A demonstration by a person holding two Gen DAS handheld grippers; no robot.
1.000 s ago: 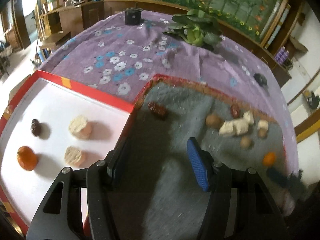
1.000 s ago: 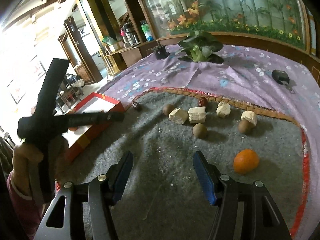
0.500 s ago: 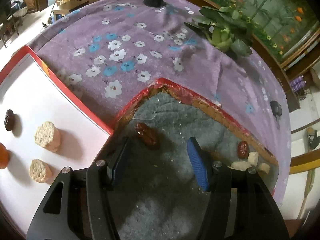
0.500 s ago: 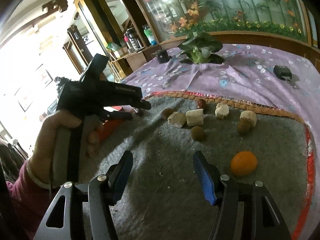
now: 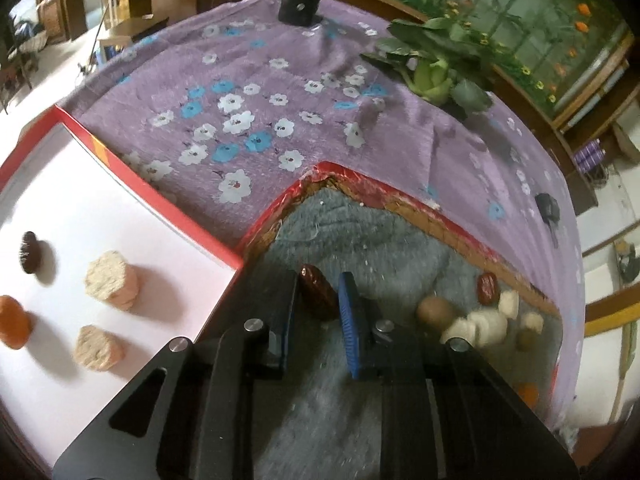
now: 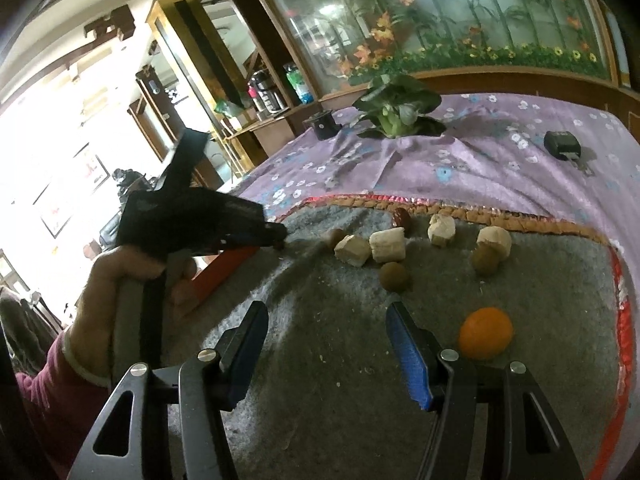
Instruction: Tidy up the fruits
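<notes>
My left gripper (image 5: 318, 286) is shut on a dark red date (image 5: 318, 292) at the near left corner of the grey felt mat (image 5: 360, 236). It also shows in the right wrist view (image 6: 280, 236), low on the mat. A white tray (image 5: 80, 208) with a red rim lies to the left and holds a dark date (image 5: 29, 251), two pale cake pieces (image 5: 113, 286) and an orange fruit (image 5: 13, 321). My right gripper (image 6: 326, 328) is open and empty above the mat. An orange (image 6: 485, 333), brown round fruits (image 6: 394, 276), pale pieces (image 6: 387, 245) and another date (image 6: 401, 217) lie ahead of it.
A purple flowered cloth (image 5: 280, 92) covers the table. A leafy green vegetable (image 5: 434, 68) and a black cylinder (image 5: 298, 8) stand at the far side. A small black device (image 6: 562, 145) lies at the far right. The mat has a raised red and gold border (image 6: 480, 212).
My left gripper has moved down onto the date at the mat's corner and closed on it. My right gripper has stayed open and nearly still.
</notes>
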